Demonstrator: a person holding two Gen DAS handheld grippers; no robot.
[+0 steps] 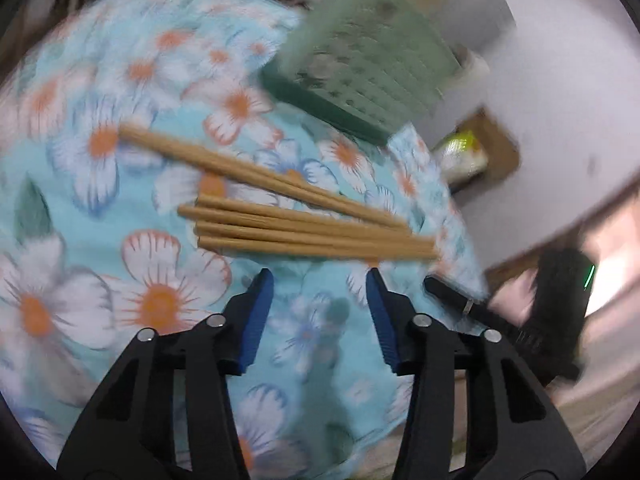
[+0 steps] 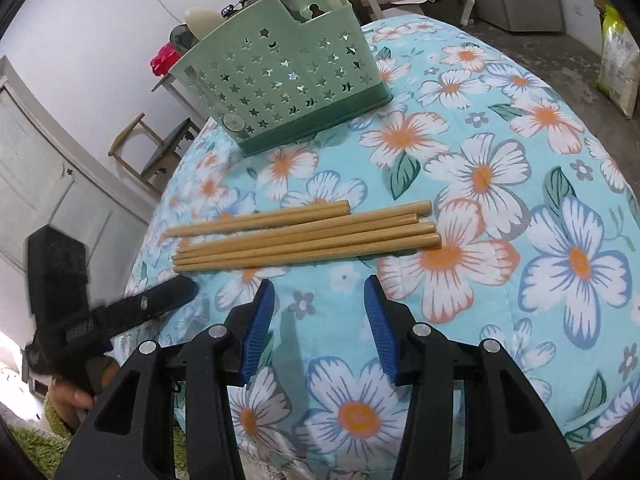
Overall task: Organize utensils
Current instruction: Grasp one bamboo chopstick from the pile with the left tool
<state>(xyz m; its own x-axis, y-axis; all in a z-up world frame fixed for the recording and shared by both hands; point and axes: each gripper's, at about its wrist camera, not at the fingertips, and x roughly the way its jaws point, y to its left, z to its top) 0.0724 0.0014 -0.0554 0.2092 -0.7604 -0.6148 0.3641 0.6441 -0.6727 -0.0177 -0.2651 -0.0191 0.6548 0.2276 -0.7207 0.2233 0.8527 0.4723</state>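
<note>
Right wrist view: the wooden chopsticks [image 2: 304,238] lie in a loose bundle on the floral-clothed table [image 2: 520,200], just ahead of the right hand-held gripper [image 2: 320,292], whose jaws stand partly apart with nothing between them. The green star-cut utensil basket [image 2: 280,80] stands beyond. The left hand-held gripper [image 1: 320,284] is likewise partly apart and empty, near the chopsticks [image 1: 304,224].

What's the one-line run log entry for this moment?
chopsticks: loose on floral cloth | green caddy: upright behind them | left claw: open, empty | right claw: open, empty | step: no chopstick gripped yet
</note>
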